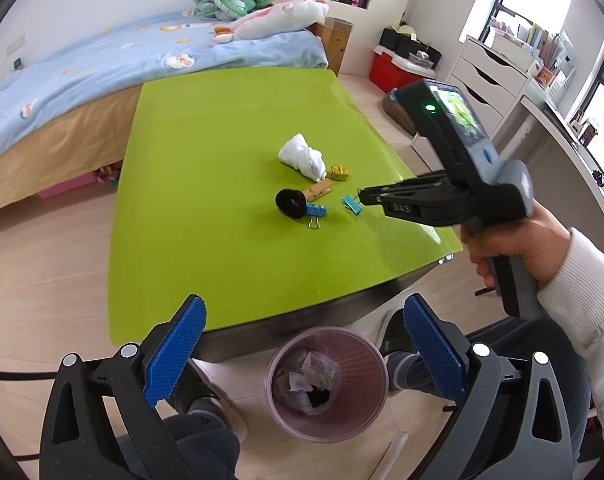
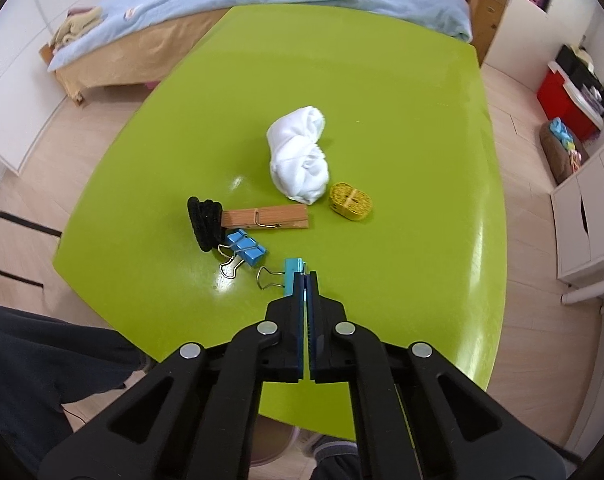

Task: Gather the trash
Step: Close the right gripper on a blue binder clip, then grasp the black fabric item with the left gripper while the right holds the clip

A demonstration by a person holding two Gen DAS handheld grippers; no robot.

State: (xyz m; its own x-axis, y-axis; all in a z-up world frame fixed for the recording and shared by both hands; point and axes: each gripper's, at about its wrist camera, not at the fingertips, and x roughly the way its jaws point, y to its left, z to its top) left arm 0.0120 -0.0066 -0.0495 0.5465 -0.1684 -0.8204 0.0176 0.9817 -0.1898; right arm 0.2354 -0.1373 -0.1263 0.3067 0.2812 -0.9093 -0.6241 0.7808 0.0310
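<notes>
On the green table (image 1: 222,240) lie a crumpled white tissue (image 2: 300,156), a yellow tape roll (image 2: 350,202), a wooden clothespin (image 2: 270,218), a black hair tie (image 2: 204,224) and a blue binder clip (image 2: 246,250). A teal binder clip (image 2: 293,276) sits at the tips of my right gripper (image 2: 306,276), whose jaws are shut, apparently pinching the clip's edge or wire handle. From the left wrist view, the right gripper (image 1: 362,197) meets the teal binder clip (image 1: 351,205). My left gripper (image 1: 304,304) hangs open and holds nothing, above a pink waste bin (image 1: 366,396).
The waste bin on the floor at the table's near edge holds paper scraps. A bed with a blue cover (image 1: 102,64) stands beyond the table. White drawers (image 2: 590,220) and a red box (image 2: 558,92) stand at the right. A person's legs and feet are below.
</notes>
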